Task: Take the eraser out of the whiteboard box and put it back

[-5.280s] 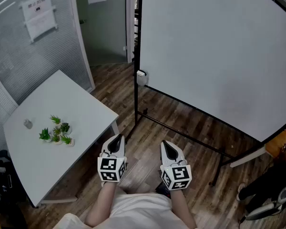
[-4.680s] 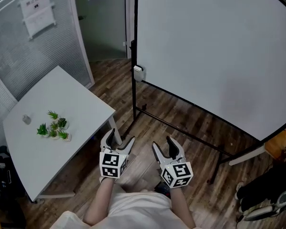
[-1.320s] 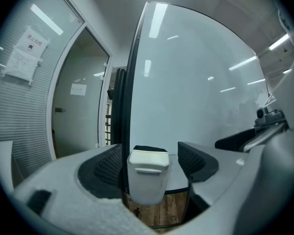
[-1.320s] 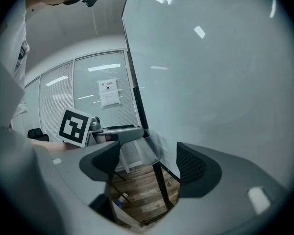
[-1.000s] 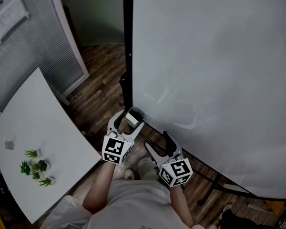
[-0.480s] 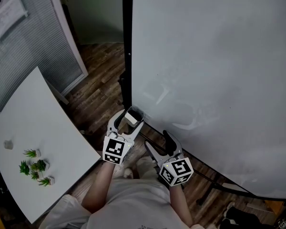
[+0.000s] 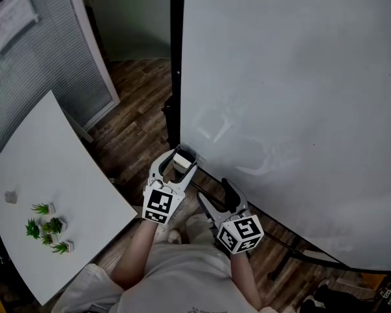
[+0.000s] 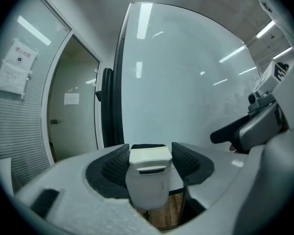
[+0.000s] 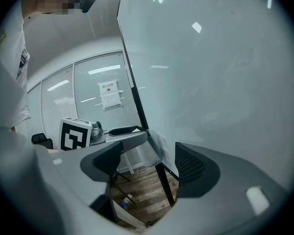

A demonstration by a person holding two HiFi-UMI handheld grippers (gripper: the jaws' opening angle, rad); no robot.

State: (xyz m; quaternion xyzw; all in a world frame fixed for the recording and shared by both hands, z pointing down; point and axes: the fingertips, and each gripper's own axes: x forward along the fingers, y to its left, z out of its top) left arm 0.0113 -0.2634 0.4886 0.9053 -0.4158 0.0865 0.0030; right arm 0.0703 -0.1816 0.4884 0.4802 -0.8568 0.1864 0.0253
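Eraser (image 8: 149,158) sits in whiteboard box (image 8: 146,192). Left gripper (image 8: 149,150) fingers just closed onto it. Right gripper (image 9: 148,158) fingers wide, empty. Lift-out and return pending.

A white table (image 7: 65,175) fills the lower left of the head view. Near its lower left edge stands a cluster of small green potted plants (image 7: 47,227), with a small grey object (image 7: 11,197) just above them, apart. Dark wood-plank floor (image 7: 133,119) runs up the middle. A slatted partition (image 7: 45,64) crosses the upper left, with a paper notice (image 7: 10,12) on it. A large whiteboard (image 7: 300,96) with a black post (image 7: 176,57) covers the right.
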